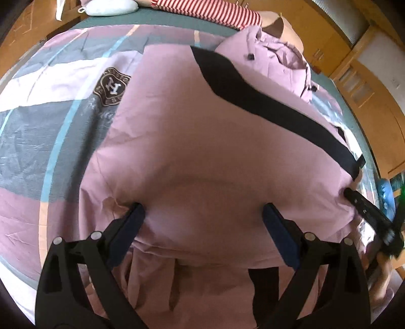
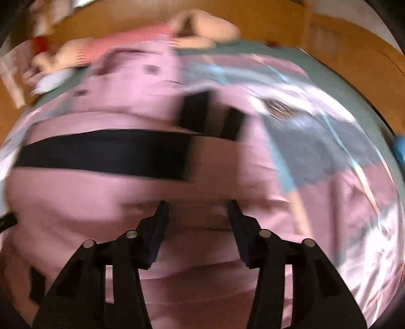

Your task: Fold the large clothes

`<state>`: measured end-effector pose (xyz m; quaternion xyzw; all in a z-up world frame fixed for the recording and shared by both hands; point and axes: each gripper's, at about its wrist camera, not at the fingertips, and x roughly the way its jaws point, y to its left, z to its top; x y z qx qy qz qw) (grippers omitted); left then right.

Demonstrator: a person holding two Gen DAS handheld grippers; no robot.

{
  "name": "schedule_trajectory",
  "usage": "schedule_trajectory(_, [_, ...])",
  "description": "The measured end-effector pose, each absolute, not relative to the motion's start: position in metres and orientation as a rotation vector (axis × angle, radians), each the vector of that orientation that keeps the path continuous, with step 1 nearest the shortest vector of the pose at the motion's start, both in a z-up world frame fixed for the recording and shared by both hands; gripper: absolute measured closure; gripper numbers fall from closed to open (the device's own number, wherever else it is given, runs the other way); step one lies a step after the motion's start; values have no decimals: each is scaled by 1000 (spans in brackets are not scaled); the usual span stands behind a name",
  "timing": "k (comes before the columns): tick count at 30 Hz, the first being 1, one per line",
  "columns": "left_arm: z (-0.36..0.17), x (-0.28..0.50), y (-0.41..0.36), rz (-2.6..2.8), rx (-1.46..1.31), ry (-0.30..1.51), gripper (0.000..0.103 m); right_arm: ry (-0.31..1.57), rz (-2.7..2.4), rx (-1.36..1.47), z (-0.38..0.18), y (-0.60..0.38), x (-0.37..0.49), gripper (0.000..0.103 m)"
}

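A large pink garment (image 1: 202,141) with a wide black band (image 1: 265,101) lies spread on a bed. My left gripper (image 1: 203,210) is open, its fingers pressed down on the pink cloth near its front edge. My right gripper shows at the right of the left wrist view (image 1: 354,200), at the garment's right edge. In the blurred right wrist view the right gripper (image 2: 198,205) is open over the pink garment (image 2: 76,202), just below the black band (image 2: 106,151).
The bed has a pink, grey and blue patterned cover (image 1: 45,131) with a brown crest (image 1: 111,86). A person in a red striped top (image 1: 202,10) lies at the far side by a pale pillow (image 1: 111,7). Wooden furniture (image 1: 367,83) stands around.
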<state>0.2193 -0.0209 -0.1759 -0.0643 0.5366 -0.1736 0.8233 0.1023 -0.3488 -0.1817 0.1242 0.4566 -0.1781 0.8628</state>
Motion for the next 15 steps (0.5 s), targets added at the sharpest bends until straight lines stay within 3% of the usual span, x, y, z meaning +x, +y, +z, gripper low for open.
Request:
schedule_trajectory(1, [-176,218,-22,-367,-126,1141,7,962,-387,351,-184,-365,97,27])
schedule_trajectory(4, [-174,214,-23,-353,-107,1132,7,922,-444,493,-177,-393,81,27])
schedule_trajectory(9, [-173,211,-23,-335,-81,1125,7,749,-307,355,-144,-355,72,27])
schedule_trajectory(15, [-173,213,-27,-331,-73,1138,7,917,-160,55,-181,-269,96,28])
